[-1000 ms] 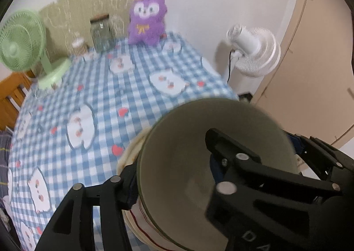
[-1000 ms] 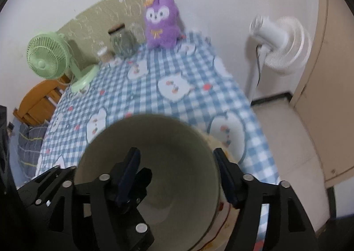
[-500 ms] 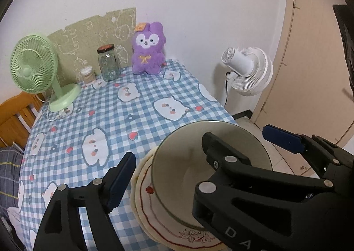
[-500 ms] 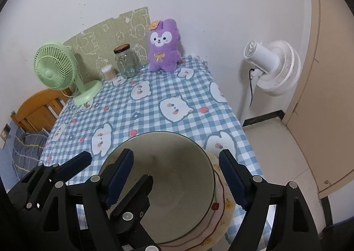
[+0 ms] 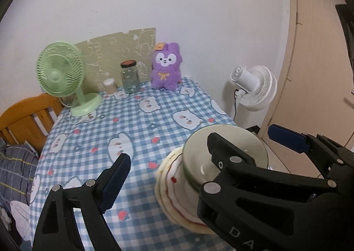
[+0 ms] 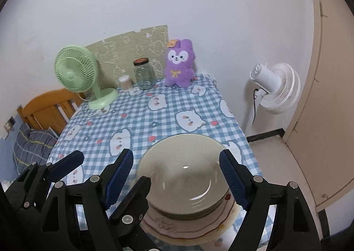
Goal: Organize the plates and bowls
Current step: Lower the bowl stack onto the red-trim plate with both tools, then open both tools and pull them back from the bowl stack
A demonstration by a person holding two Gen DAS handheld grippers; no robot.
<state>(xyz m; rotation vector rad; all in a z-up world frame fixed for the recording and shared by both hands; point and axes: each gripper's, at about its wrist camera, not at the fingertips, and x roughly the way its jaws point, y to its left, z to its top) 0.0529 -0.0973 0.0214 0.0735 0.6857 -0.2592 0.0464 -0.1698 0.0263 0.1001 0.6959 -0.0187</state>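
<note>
My right gripper [image 6: 177,175] stands wide open, its blue pads on either side of the green bowl [image 6: 183,173] without touching it. My left gripper [image 5: 168,153] is spread just as wide and holds nothing, one finger crossing over the bowl's rim. The bowl looks empty and sits on the stack of red-rimmed plates [image 6: 194,224] at the near right corner of the checked tablecloth [image 6: 141,122].

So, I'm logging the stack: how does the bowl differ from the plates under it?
The bowl is deep, plain olive-grey; the plates are flat, cream, with red rings and small prints. The bowl sits on top, one piece; the plates lie beneath, several, spreading wider. Both are round and glossy.
</note>
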